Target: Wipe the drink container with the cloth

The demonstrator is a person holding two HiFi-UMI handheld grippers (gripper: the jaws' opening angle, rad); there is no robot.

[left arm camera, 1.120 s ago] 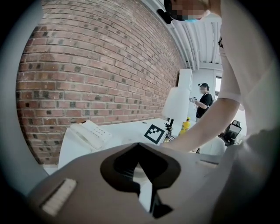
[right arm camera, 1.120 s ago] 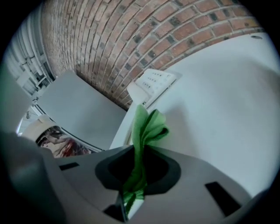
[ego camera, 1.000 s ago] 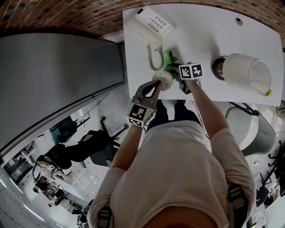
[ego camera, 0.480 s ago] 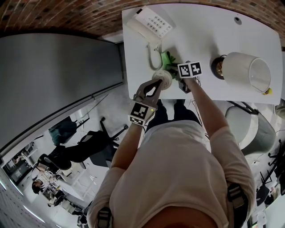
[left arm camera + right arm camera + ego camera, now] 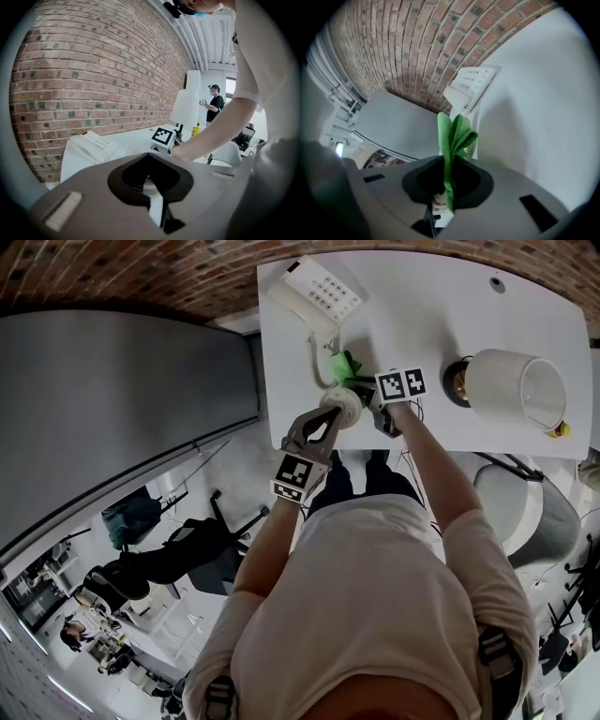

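The drink container (image 5: 343,407), a white lidded cup, is held at the table's near edge. My left gripper (image 5: 328,424) is shut on it from the near side; in the left gripper view only a white strip of the container (image 5: 154,199) shows between the jaws of the left gripper (image 5: 152,190). My right gripper (image 5: 368,396), just right of the container, is shut on the green cloth (image 5: 342,365). The cloth reaches over the cup's far side. In the right gripper view the cloth (image 5: 453,133) stands folded up out of the right gripper (image 5: 447,187).
A white desk phone (image 5: 317,292) with a coiled cord (image 5: 322,362) lies at the white table's (image 5: 422,306) far left. A white lamp (image 5: 517,390) stands at the right, a yellow item (image 5: 562,433) beside it. Brick wall beyond; office chair (image 5: 539,507) below the table edge.
The right gripper has carried the green cloth a little left, across the far side of the container. The left gripper and the cup have stayed almost still.
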